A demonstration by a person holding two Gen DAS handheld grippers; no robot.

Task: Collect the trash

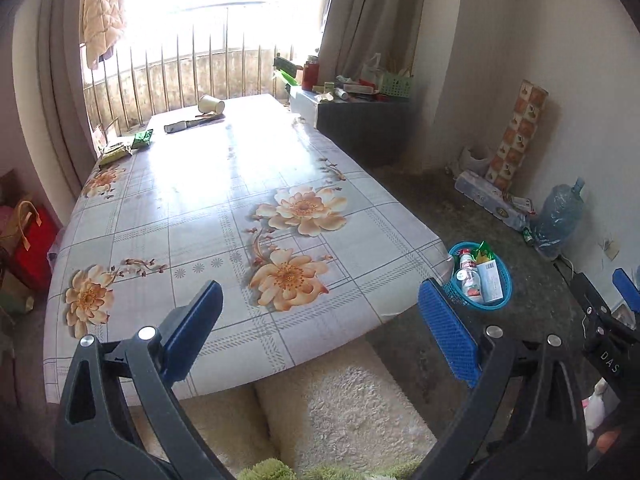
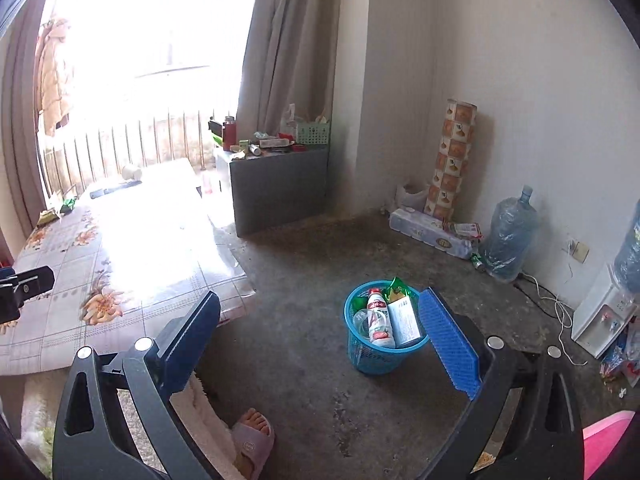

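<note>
Green foil wrappers (image 1: 142,139) and a paper cup (image 1: 211,104) lie at the counter's (image 1: 192,216) far end: light, crushable, best pinched at edges; both grippers' jaws gape empty, blue basket (image 2: 370,354) on the floor

A grey curtain (image 2: 288,40) hung beside the bright window. A tall patterned roll (image 2: 450,160) leaned upright against the wall, and a blue water jug (image 2: 508,236) stood near it on the floor. A beige jacket (image 1: 102,12) hung at the window.
</note>
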